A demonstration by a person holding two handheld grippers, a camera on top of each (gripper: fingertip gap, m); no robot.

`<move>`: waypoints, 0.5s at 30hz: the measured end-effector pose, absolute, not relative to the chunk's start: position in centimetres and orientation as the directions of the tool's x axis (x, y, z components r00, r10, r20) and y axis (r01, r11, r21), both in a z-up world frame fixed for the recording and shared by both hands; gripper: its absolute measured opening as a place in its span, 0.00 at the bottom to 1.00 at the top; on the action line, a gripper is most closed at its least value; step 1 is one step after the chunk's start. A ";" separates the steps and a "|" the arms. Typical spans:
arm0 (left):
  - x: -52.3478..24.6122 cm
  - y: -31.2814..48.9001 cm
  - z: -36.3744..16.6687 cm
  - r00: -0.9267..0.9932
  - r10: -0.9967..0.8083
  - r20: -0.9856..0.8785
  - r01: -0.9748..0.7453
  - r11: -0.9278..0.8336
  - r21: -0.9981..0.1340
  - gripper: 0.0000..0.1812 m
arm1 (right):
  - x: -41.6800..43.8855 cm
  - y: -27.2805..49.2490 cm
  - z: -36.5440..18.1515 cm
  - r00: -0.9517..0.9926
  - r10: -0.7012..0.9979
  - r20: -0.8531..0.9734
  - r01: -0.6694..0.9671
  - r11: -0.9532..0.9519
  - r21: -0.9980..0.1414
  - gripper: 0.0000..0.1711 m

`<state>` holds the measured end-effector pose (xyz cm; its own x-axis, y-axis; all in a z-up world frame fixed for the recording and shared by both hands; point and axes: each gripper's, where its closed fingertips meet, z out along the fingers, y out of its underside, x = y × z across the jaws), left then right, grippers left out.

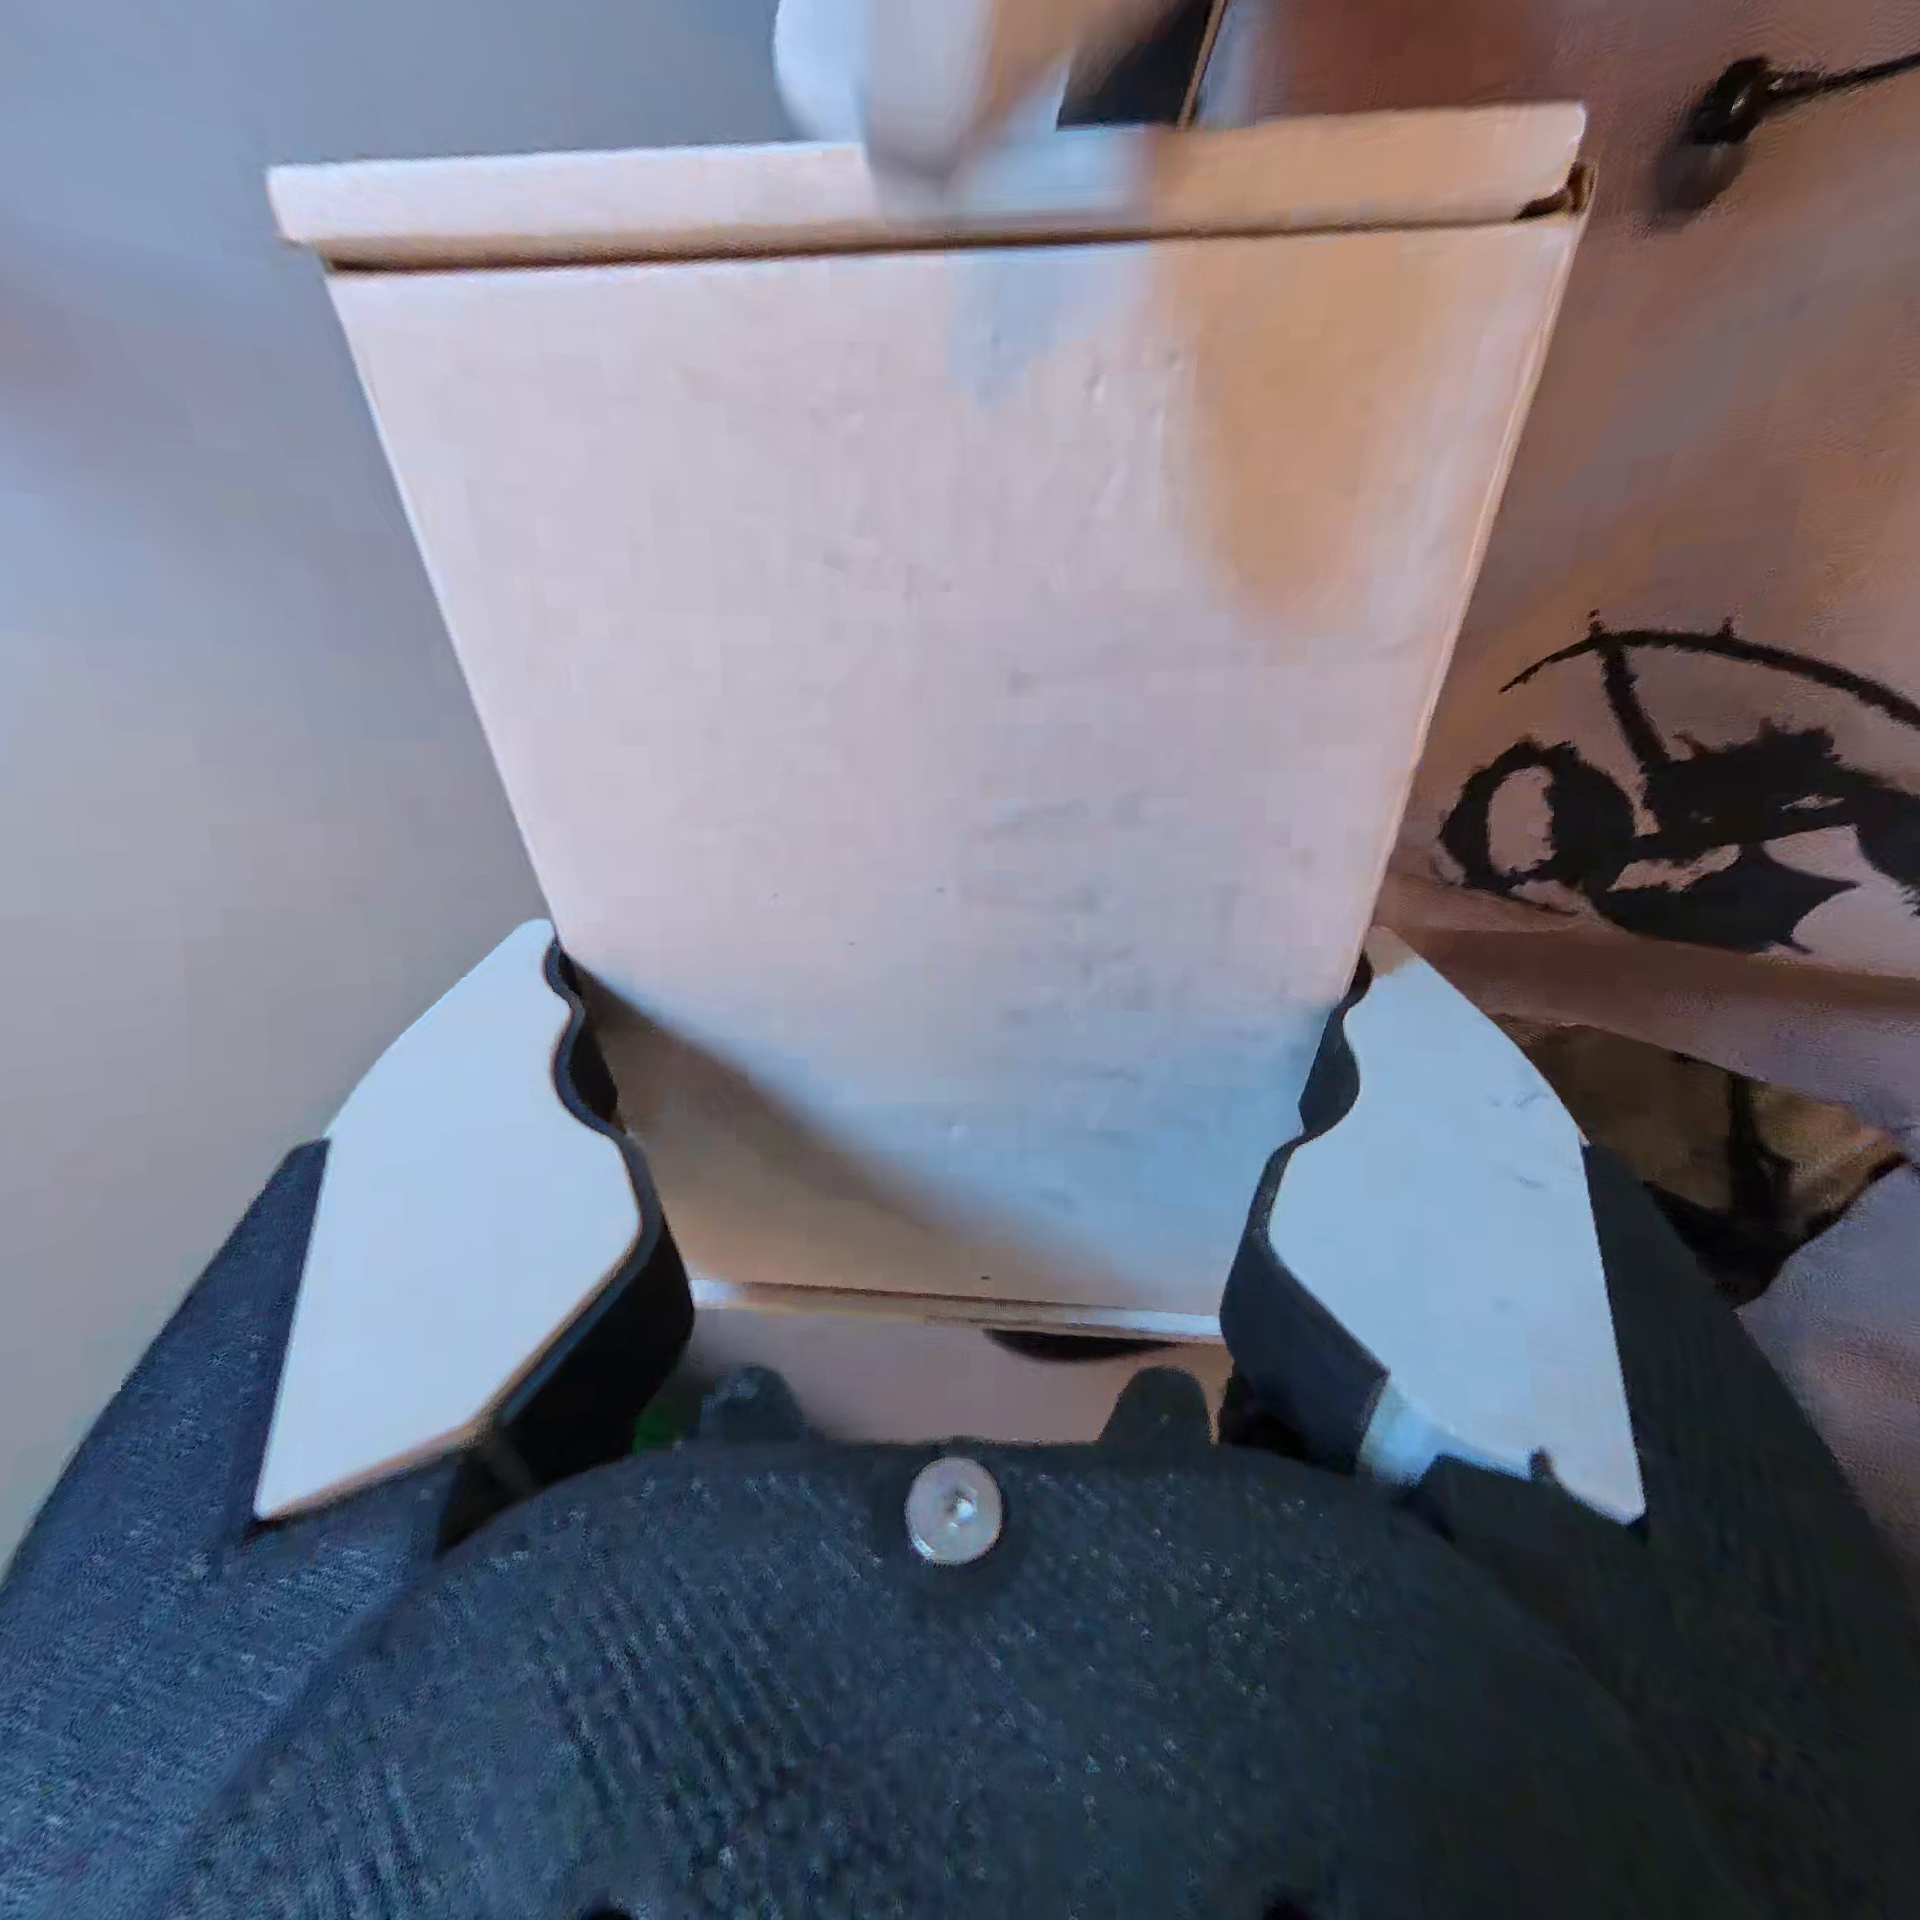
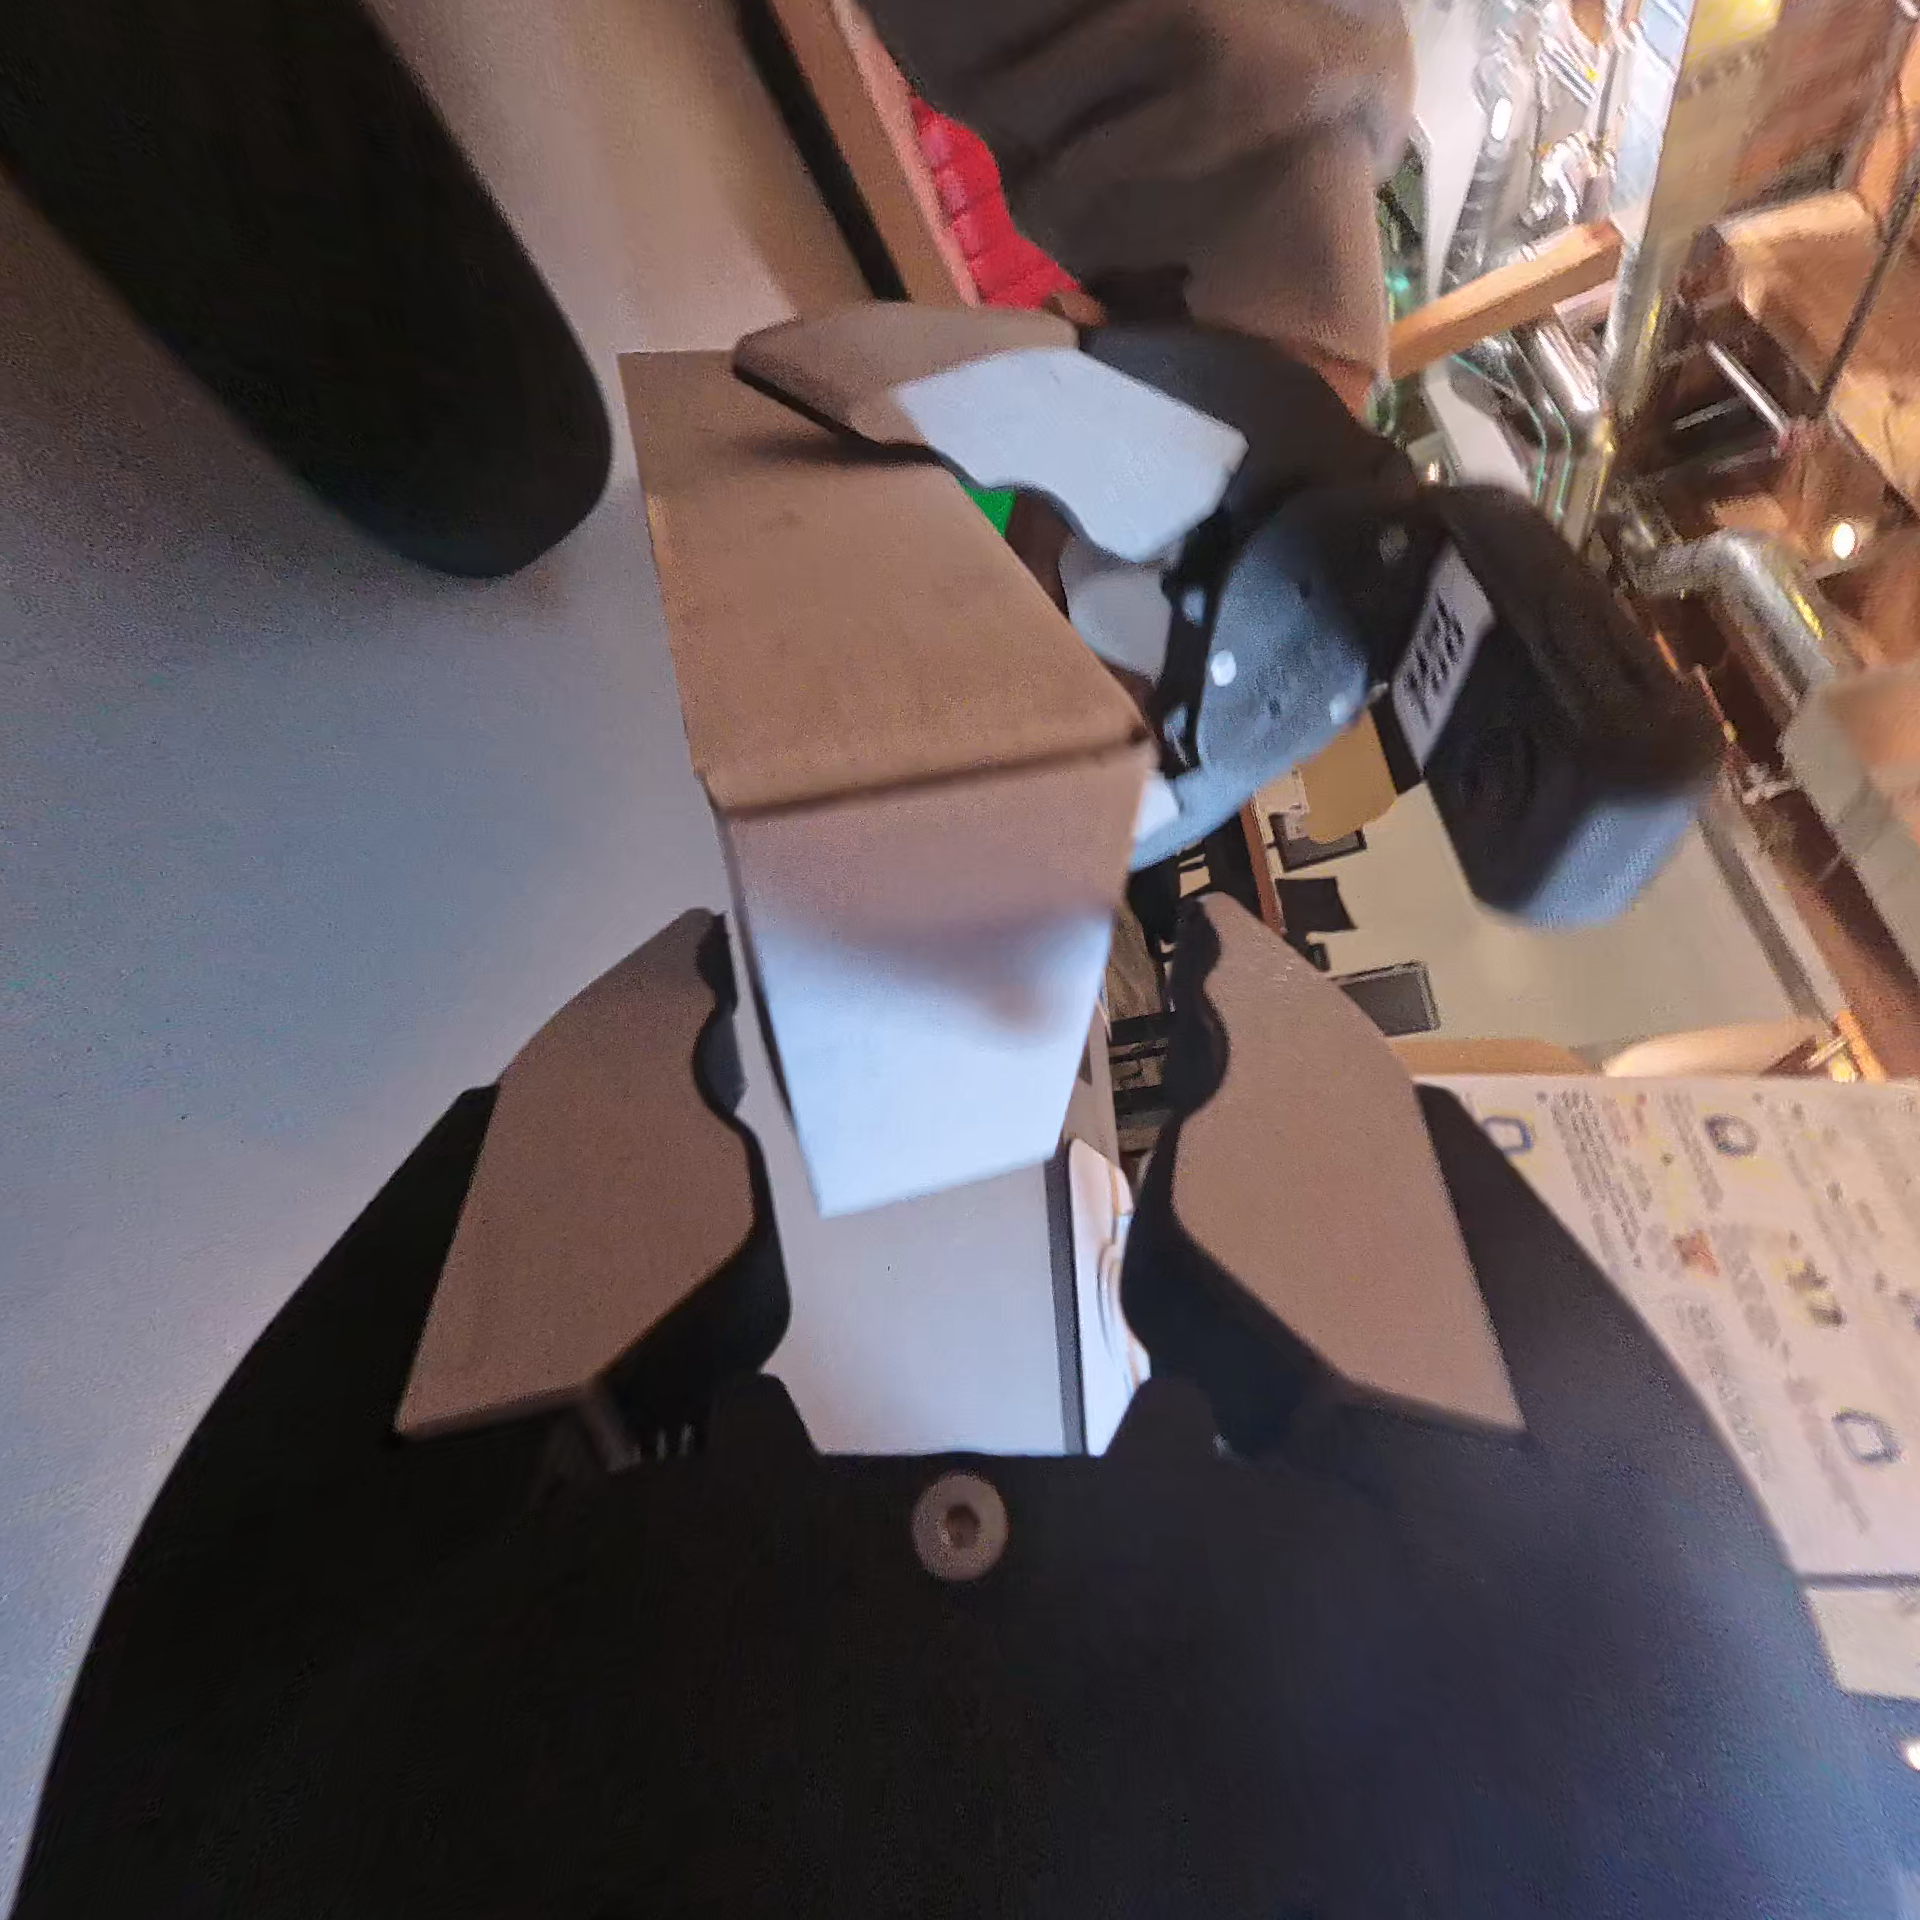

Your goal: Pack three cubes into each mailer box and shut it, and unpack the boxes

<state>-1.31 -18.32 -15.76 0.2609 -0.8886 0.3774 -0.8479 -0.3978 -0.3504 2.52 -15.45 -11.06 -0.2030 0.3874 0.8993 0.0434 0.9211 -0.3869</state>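
Note:
A brown cardboard mailer box (image 1: pixel 935 675) with its lid down fills the left wrist view. My left gripper (image 1: pixel 956 1039) is shut on its near end, one finger on each side. In the right wrist view the same box (image 2: pixel 862 623) runs away from me, and the left gripper (image 2: pixel 1091 499) shows at its far end. My right gripper (image 2: pixel 956 997) straddles the box's near end flap; its left finger touches the box and a small gap shows on the right. It appears blurred at the far end in the left wrist view (image 1: pixel 914 114). A red cube (image 2: pixel 977 208) lies farther back, and a bit of green (image 2: pixel 992 509) shows beside the box.
The grey table (image 2: pixel 260 831) lies under the box. A dark rounded object (image 2: pixel 312 260) rests on it at the left. A person's shirt with a black print (image 1: pixel 1714 810) is close on the right. A printed sheet (image 2: pixel 1714 1299) lies at the right. The grippers' ends are close to 7 centimetres from one another.

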 end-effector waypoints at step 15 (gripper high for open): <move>2.1 -13.2 -15.7 0.512 -0.859 -0.002 -0.443 -0.262 -0.857 0.61 | 7.8 -7.8 -17.1 -0.335 0.934 0.123 0.278 0.223 -0.934 0.40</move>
<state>2.06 -13.17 -15.72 0.5119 -0.8591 -0.0023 -0.4431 -0.2617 -0.8574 7.75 -7.75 -17.11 -0.3350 0.9341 0.1234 0.2778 0.2231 -0.9344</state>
